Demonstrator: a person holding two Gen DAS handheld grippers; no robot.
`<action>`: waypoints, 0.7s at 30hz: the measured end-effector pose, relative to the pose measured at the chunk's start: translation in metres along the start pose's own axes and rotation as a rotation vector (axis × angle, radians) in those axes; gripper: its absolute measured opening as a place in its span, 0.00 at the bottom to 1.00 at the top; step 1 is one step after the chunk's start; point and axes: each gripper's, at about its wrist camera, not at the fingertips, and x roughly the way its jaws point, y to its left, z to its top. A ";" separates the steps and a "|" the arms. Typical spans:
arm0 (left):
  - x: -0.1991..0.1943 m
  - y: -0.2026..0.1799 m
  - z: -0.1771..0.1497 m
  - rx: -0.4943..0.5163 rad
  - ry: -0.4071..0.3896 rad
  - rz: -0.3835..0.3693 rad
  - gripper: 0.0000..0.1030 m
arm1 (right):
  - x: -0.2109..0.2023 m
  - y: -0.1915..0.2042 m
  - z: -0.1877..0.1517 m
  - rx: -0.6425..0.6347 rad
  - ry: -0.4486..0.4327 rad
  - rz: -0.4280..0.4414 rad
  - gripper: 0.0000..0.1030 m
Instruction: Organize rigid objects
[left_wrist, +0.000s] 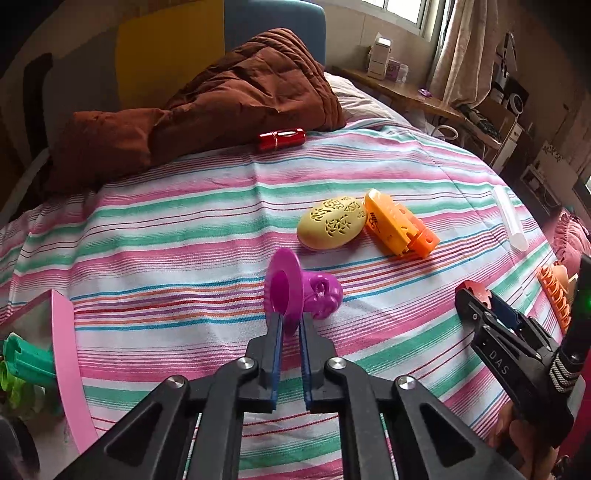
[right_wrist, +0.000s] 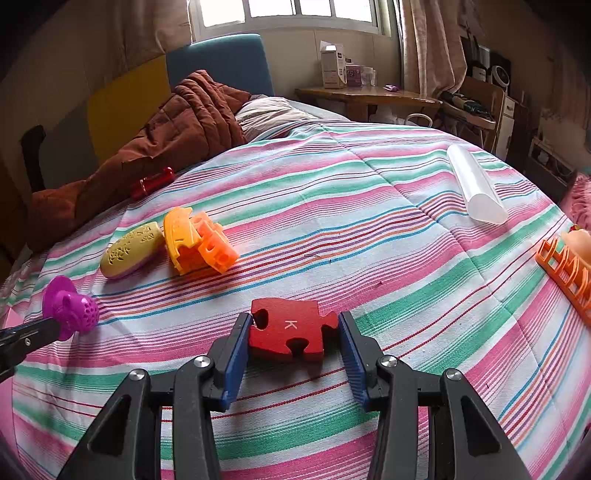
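A purple toy (left_wrist: 317, 291) with a wide round flange lies on the striped bedspread (left_wrist: 184, 236). My left gripper (left_wrist: 290, 319) is shut on the flange's rim; the same toy (right_wrist: 70, 306) and left gripper (right_wrist: 55, 326) show at the far left of the right wrist view. My right gripper (right_wrist: 295, 321) is shut on a red jigsaw piece (right_wrist: 288, 332) marked K, its blue pads (right_wrist: 236, 343) pressing both sides, just above the bedspread (right_wrist: 369, 236). In the left wrist view the right gripper (left_wrist: 476, 295) is at the right.
A yellow oval case (left_wrist: 332, 221) and an orange toy (left_wrist: 399, 225) lie side by side mid-bed. A red cylinder (left_wrist: 282, 139) rests by a brown quilt (left_wrist: 221, 99). A clear tube (right_wrist: 476, 188) and an orange rack (right_wrist: 565, 273) lie right. A pink-rimmed box (left_wrist: 66, 350) holding green pieces (left_wrist: 26, 365) is left.
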 end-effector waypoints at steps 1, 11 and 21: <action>-0.004 0.002 0.000 -0.008 -0.006 -0.004 0.07 | 0.000 0.000 0.000 -0.001 0.000 -0.001 0.46; -0.029 0.025 -0.018 -0.140 -0.032 -0.077 0.05 | 0.000 0.002 -0.001 -0.015 0.001 -0.019 0.46; -0.011 0.002 -0.003 -0.044 -0.021 -0.016 0.39 | -0.001 0.002 -0.001 -0.017 0.001 -0.021 0.46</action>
